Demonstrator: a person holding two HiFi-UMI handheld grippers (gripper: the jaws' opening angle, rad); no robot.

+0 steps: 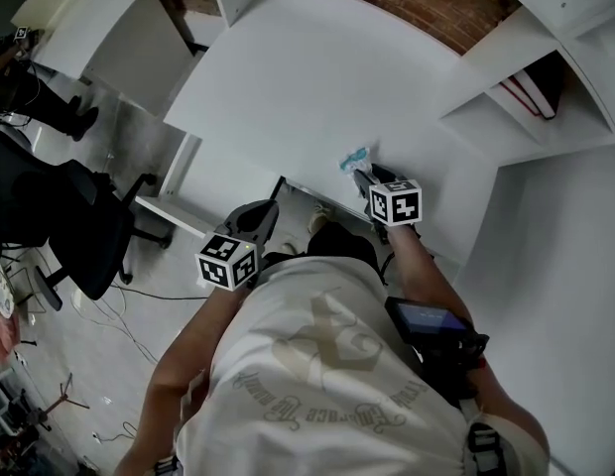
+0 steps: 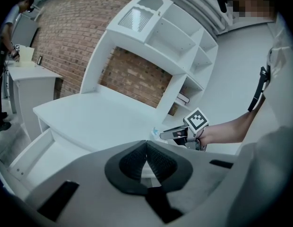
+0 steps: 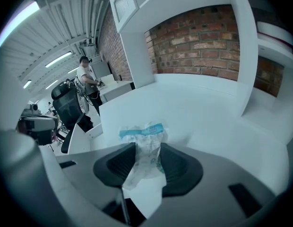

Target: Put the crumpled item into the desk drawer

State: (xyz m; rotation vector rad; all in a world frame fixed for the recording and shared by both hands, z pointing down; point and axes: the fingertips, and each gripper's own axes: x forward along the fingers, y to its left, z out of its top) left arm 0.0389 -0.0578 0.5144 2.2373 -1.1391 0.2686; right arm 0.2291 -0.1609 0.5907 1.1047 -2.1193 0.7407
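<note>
The wrapper (image 3: 142, 132) is clamped in the right hand-held gripper (image 3: 147, 148). It is white and crumpled, with a blue band across its top. It is pinched between both dark pads, and its upper part is pushed out past the tips. In the head view that hand-held gripper is seen at the front edge of the white bench (image 1: 307, 77), to the right of the person's body, angled down and away. The wrapper is held over the bench top near that edge; whether it touches the surface cannot be told. The left hand-held gripper (image 2: 146, 148) is held lower and to the left, off the bench. Its pads are brought together at the tips, with nothing caught between them. Over on the left, under the bench top, the drawer (image 2: 38, 148) is seen pulled open, and the wrapper is kept well apart from it. A white shelf unit (image 2: 184, 56) is set on the bench at the right, against a brick wall (image 2: 71, 37). A black chair (image 1: 74, 231) is parked on the floor at the left.
</note>
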